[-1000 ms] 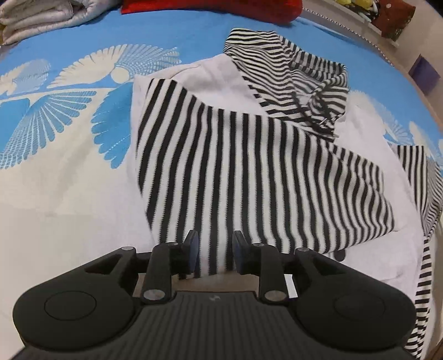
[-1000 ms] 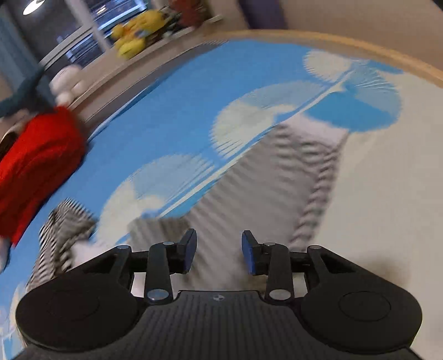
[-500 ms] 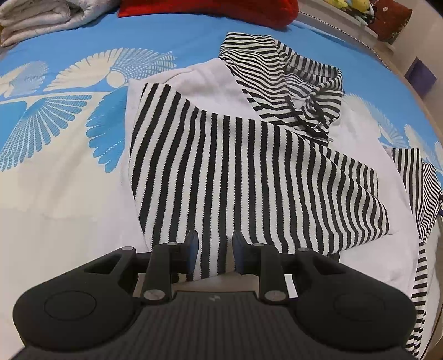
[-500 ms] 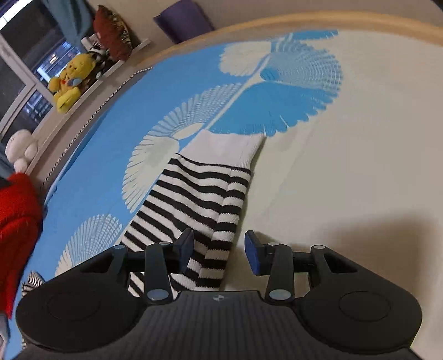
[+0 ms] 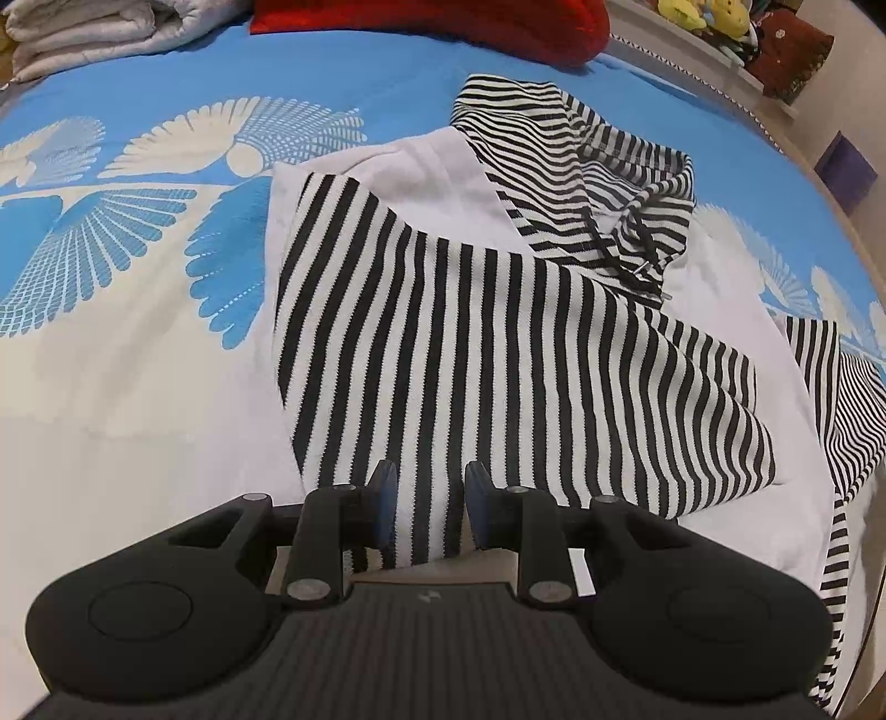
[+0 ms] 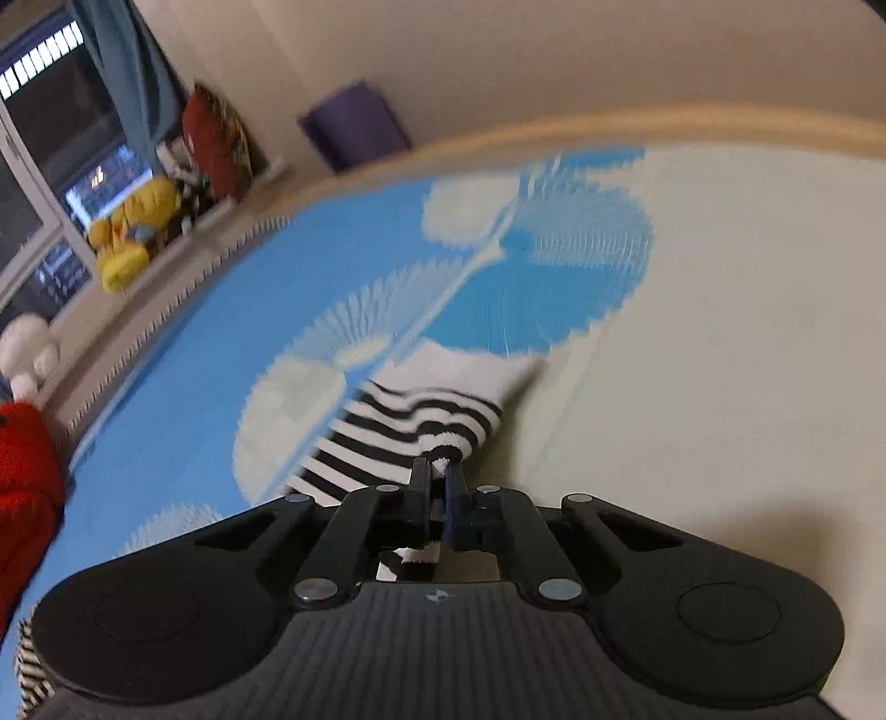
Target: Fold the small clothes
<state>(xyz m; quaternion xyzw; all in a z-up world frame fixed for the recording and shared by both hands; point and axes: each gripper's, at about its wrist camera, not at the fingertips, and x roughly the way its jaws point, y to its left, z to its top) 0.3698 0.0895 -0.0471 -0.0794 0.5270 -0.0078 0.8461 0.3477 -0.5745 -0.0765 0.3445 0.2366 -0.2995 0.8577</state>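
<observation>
Black-and-white striped hooded top (image 5: 498, 354): knit garment with a plain white body panel, lying spread across the centre of the left wrist view on the bedspread (image 5: 138, 343). One striped sleeve is folded across the white body from centre to right of frame; its near end lies between the blue pads of the left gripper. The striped hood (image 5: 587, 183), with a dark drawstring, sits crumpled at upper centre-right.

Left gripper (image 5: 426, 512): bottom centre of its view, jaws apart, with striped fabric passing through the gap; contact between pads and cloth cannot be told.

Right gripper (image 6: 437, 490): bottom centre of the right wrist view, jaws drawn close together and pinching the edge of the second striped sleeve. The white sleeve cuff (image 6: 470, 371) lies at mid-frame, beyond the fingertips, on the bedspread. This view is motion-blurred.

Bedspread: blue and cream fabric printed with fan-shaped feather motifs, filling most of both views.

Red cushion or blanket (image 5: 443, 22): top centre of the left view, at the far edge of the bed.

Folded grey-white quilt (image 5: 88, 27): upper left corner of the left view.

Yellow plush toys (image 6: 133, 232): on a window ledge, upper left of the right view, beside a dark red cushion (image 6: 216, 144). A white plush toy (image 6: 27, 349) sits at the left edge.

Purple object (image 6: 354, 130): upper centre of the right view, against the wall; kind cannot be told.
</observation>
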